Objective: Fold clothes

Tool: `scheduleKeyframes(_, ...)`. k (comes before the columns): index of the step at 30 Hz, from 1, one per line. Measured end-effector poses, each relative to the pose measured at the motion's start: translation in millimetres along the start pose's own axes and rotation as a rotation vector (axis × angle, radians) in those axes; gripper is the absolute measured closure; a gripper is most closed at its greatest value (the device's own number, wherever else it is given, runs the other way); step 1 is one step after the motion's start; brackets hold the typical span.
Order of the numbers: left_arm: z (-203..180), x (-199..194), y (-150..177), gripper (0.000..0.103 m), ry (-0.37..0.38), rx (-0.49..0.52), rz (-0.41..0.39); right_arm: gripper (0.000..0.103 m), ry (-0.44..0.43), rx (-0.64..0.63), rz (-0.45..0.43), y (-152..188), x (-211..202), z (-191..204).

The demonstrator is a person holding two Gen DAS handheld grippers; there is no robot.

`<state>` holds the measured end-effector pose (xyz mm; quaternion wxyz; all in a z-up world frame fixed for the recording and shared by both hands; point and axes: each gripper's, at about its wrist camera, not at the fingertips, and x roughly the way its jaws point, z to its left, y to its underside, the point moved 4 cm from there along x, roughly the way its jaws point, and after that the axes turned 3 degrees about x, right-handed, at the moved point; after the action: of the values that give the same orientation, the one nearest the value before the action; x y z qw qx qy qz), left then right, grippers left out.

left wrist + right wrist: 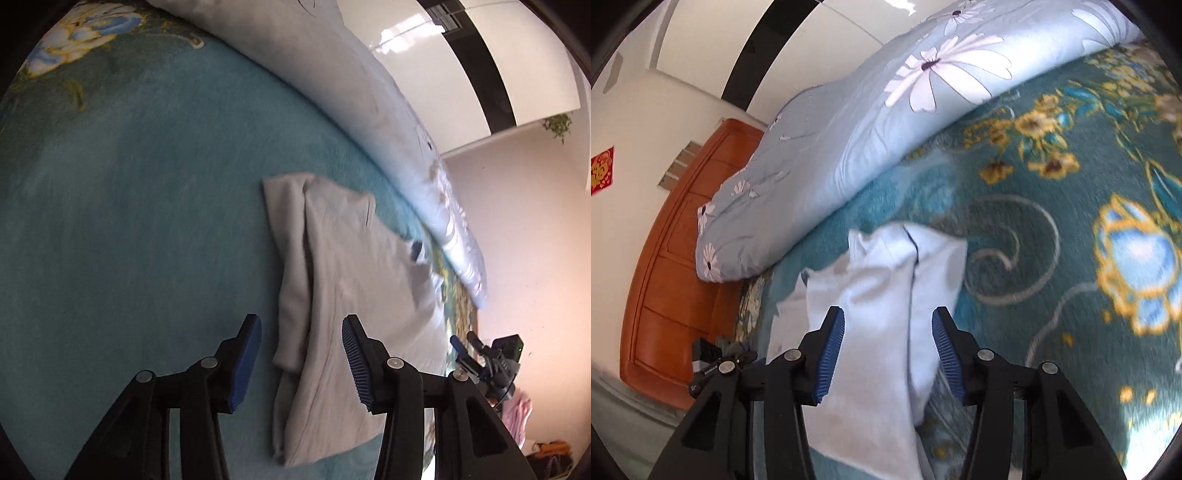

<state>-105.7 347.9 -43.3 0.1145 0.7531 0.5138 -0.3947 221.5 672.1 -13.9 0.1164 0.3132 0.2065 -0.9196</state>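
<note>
Both grippers are spread wide and hold nothing. Left gripper (301,363) hangs over the near edge of a pale folded garment (343,295), which lies flat on the teal floral blanket (129,221). Right gripper (888,356) hangs above the same garment (875,314). Beyond it lies a rolled light-blue flowered duvet (868,122).

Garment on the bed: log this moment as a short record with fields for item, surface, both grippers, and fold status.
item: pale garment, partly folded, layers overlapping
surface: teal floral blanket, garment lies flat on it
nearby: rolled light-blue flowered quilt along the far edge
left gripper: open, above the garment's near end, holding nothing
right gripper: open, above the garment, holding nothing
fold status: not finished, edges uneven
</note>
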Motion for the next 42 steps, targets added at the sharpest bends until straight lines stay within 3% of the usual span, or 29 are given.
scheduleKeyframes(5,4.2,-7.3,57.5,0.052,0.032,0.016,0.0,0.051,-0.028,-0.001,0.091,63.2,-7.9,-13.4)
scheduleKeyframes(7,0.7,-6.7,62.6,0.05,0.047,-0.006,0.001,0.051,-0.042,-0.006,0.121,77.1,1.5,-11.9)
scheduleKeyframes(10,-9.5,2.7,61.7,0.05,0.062,-0.045,0.027,0.05,-0.051,-0.007,0.096,81.1,8.5,-3.1)
scheduleKeyframes(13,-18.7,7.4,62.6,0.052,0.027,-0.045,0.016,0.054,-0.078,0.024,0.09,80.7,17.9,2.1)
scheduleKeyframes(14,-20.2,7.6,63.1,0.055,0.015,-0.051,0.008,0.057,-0.071,0.035,0.079,79.3,19.9,1.3)
scheduleKeyframes(16,-16.2,4.5,64.4,0.076,0.013,-0.098,-0.014,0.089,-0.09,0.076,0.064,76.8,21.5,-1.2)
scheduleKeyframes(17,-13.6,4.2,65.1,0.093,0.009,-0.126,-0.021,0.093,-0.097,0.092,0.058,76.2,20.9,-1.0)
scheduleKeyframes(18,-11.3,3.1,66.4,0.097,0.009,-0.154,-0.029,0.094,-0.103,0.106,0.051,75.9,19.8,-0.3)
scheduleKeyframes(25,-27.0,-31.8,98.8,0.099,0.019,-0.15,-0.081,0.096,-0.162,0.072,0.029,95.7,-19.1,20.6)
scheduleKeyframes(33,-24.8,-79.3,203.9,0.099,0.042,-0.108,-0.048,0.096,-0.179,0.098,0.053,175.2,-79.6,5.0)
scheduleKeyframes(36,-13.4,-83.8,230.3,0.099,0.039,-0.136,-0.03,0.096,-0.162,0.091,0.057,204.5,-97.7,-3.5)
scheduleKeyframes(42,-1.8,-89.1,242.5,0.098,0.059,-0.153,-0.028,0.096,-0.139,0.117,0.059,215.5,-97.2,-20.3)
